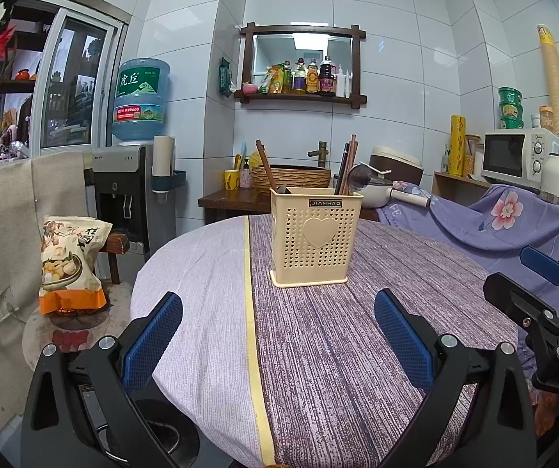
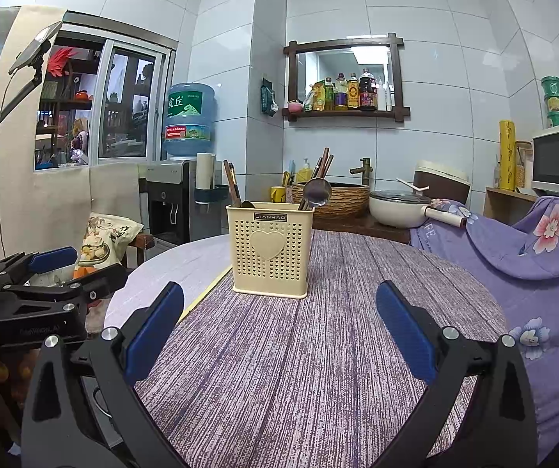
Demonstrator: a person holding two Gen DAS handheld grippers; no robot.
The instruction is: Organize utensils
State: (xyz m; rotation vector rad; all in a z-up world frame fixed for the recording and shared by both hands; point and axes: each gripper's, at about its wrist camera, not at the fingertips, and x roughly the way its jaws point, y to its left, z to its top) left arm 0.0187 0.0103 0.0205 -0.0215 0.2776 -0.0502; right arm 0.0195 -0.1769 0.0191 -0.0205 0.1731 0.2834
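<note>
A cream perforated utensil holder (image 1: 312,238) (image 2: 269,247) with a heart on its front stands upright on the round table (image 1: 338,351) (image 2: 318,370). Brown chopsticks (image 1: 348,163) (image 2: 322,167), a metal spoon (image 1: 358,177) (image 2: 317,192) and another dark wooden utensil (image 1: 265,163) (image 2: 231,181) stick out of its top. My left gripper (image 1: 278,308) hangs open in front of the holder, with nothing between its fingers. My right gripper (image 2: 279,298) is likewise open and empty, a little short of the holder. Each gripper shows at the edge of the other's view: the right gripper (image 1: 548,296), the left gripper (image 2: 57,269).
A purple striped cloth and a pale cloth with a yellow band (image 1: 254,331) cover the table. A snack bag (image 1: 70,261) sits on a stool to the left, by a water dispenser (image 1: 131,191). A floral purple sheet (image 2: 544,257), a pot (image 2: 400,204) and a microwave (image 1: 513,158) lie to the right.
</note>
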